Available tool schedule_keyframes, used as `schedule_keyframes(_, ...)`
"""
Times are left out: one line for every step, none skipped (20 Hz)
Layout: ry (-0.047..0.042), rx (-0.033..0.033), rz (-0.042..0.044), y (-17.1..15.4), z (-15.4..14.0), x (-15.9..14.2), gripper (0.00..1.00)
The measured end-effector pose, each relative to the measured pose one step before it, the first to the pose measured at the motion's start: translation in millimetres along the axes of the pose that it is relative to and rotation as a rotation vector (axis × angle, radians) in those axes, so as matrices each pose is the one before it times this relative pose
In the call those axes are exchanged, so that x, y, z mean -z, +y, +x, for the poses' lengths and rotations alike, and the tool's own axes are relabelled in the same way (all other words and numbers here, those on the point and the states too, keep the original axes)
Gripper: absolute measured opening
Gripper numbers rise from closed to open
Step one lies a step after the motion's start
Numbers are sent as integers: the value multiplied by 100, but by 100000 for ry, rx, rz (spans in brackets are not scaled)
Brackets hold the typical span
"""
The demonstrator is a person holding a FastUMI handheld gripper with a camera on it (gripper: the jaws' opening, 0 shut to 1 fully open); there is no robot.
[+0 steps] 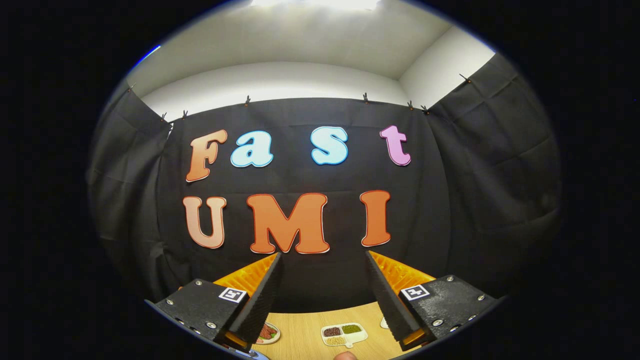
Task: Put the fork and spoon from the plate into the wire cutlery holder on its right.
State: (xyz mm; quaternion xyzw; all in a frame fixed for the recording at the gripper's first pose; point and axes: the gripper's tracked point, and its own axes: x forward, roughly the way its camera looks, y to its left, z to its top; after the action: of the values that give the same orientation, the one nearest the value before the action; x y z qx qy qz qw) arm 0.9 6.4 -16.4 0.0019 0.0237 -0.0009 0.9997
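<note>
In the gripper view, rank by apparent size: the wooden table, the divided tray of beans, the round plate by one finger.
1. Wooden table.
2. Divided tray.
3. Round plate, partly hidden by a finger, so unsure.
The gripper is open, holding nothing.

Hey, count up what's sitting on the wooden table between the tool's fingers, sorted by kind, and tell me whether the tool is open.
Divided tray with three fillings: 1
Plate with food, partly behind a finger: 1
White item, mostly hidden by the other finger: 1
Total: 3

The tool is open, fingers spread, holding nothing, raised above the table.
</note>
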Motion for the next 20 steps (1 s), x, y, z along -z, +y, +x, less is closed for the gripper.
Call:
schedule_keyframes(1064, 103, 370, 180, 5, 382, 96)
schedule_keyframes(1383, -324, 618, 373, 10, 528, 96)
schedule_keyframes(1141, -435, 505, 367, -37, 555, 96)
schedule_keyframes(1132, -155, 136, 298, 26, 534, 96)
schedule_keyframes(1513, 319, 35, 93, 51, 670, 96)
schedule_keyframes(1864, 85, 231, 132, 4, 765, 96)
schedule_keyframes(2006, -195, -59, 291, -29, 799, 96)
schedule_keyframes(1992, 47, -87, 301, 57, 941, 96)
schedule_keyframes(2116, -196, -96, 295, -10, 799, 96)
schedule_keyframes(2293, -438, 171, 427, -40, 1025, 96)
schedule_keyframes(2994, -1510, 452, 620, 63, 1056, 97)
schedule_keyframes(3209, -1894, 723, 974, -87, 1286, 97)
schedule_keyframes(3865, -1556, 586, 822, 54, 1350, 97)
schedule_keyframes(5147, -2074, 584, 780, 4, 1849, 97)
schedule_keyframes(5937, -2480, 207, 1148, -27, 1987, 96)
schedule_keyframes(5318, -1540, -232, 896, 85, 1874, 96)
schedule_keyframes(4407, -1311, -472, 830, 194, 1703, 96)
schedule_keyframes(4149, -742, -484, 712, 231, 1705, 96)
schedule_keyframes(4066, -1131, -594, 804, 144, 1465, 95)
schedule_keyframes(3876, -996, -816, 852, 243, 1445, 95)
